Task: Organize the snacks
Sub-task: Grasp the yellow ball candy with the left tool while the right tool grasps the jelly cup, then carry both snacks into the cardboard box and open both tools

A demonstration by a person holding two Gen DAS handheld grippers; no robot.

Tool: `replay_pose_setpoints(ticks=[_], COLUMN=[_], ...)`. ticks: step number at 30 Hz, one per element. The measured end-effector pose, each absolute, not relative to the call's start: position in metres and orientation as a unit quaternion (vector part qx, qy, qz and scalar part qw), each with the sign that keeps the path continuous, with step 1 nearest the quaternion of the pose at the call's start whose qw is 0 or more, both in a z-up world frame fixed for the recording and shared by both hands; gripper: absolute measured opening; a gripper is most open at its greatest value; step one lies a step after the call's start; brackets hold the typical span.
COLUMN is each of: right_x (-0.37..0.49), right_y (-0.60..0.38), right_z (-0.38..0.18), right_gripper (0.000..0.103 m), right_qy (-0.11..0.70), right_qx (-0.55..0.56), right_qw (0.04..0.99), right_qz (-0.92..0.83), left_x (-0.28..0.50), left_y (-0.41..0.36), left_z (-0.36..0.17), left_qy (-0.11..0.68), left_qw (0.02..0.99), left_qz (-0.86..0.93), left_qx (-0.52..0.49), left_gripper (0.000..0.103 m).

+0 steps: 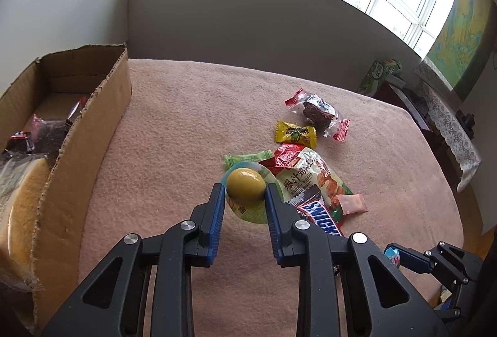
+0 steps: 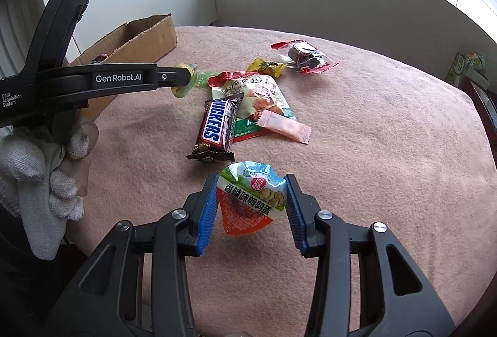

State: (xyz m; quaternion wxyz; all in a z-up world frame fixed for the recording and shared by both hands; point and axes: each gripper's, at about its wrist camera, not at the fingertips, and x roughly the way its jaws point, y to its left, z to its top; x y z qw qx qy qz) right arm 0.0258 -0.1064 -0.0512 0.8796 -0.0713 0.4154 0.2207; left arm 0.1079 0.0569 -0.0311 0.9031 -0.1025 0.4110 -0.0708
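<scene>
My left gripper [image 1: 244, 192] is shut on a clear pack holding a yellow egg [image 1: 245, 183], its blue pads pressing both sides, just above the pink blanket [image 1: 174, 132]. The right wrist view shows that gripper [image 2: 183, 76] side-on with the yellow pack at its tip. My right gripper [image 2: 252, 181] is shut on a blue, white and orange egg packet [image 2: 250, 200], which bulges between the pads. A torn cardboard box [image 1: 93, 125] stands at the left with wrapped snacks inside.
Loose on the blanket lie a Snickers bar [image 2: 217, 125], a chicken snack pouch [image 2: 261, 97], a pink sachet [image 2: 285, 125], a yellow candy [image 2: 267, 66], a green candy [image 1: 245, 158] and a dark cake in clear wrap [image 2: 306, 57]. A gloved hand [image 2: 46, 175] holds the left gripper.
</scene>
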Motion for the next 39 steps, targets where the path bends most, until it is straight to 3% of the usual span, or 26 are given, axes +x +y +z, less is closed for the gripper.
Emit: replay_pose_setpoints(ticks=[14, 25, 39], right_x=[0.058, 0.086, 0.143], right_y=[-0.062, 0.028, 0.140], right_z=[0.005, 0.050, 0.040], right_gripper=[0.043, 0.043, 0.043], right_qy=[0.382, 0.360, 0.374], right_qx=[-0.052, -0.056, -0.084], right_qw=[0.889, 0.886, 0.872], right_qz=[0.245, 0.286, 0.305], left_x=[0.077, 0.065, 0.087], left_y=[0.098, 0.170, 0.233], left_z=[0.015, 0.033, 0.027], left_qy=[0.336, 0.300, 0.306], left_qw=[0.931, 0.941, 0.936], left_qz=[-0.051, 0.018, 0.064], left_qx=[-0.136, -0.154, -0.162], left_gripper=[0.025, 0.025, 0.025])
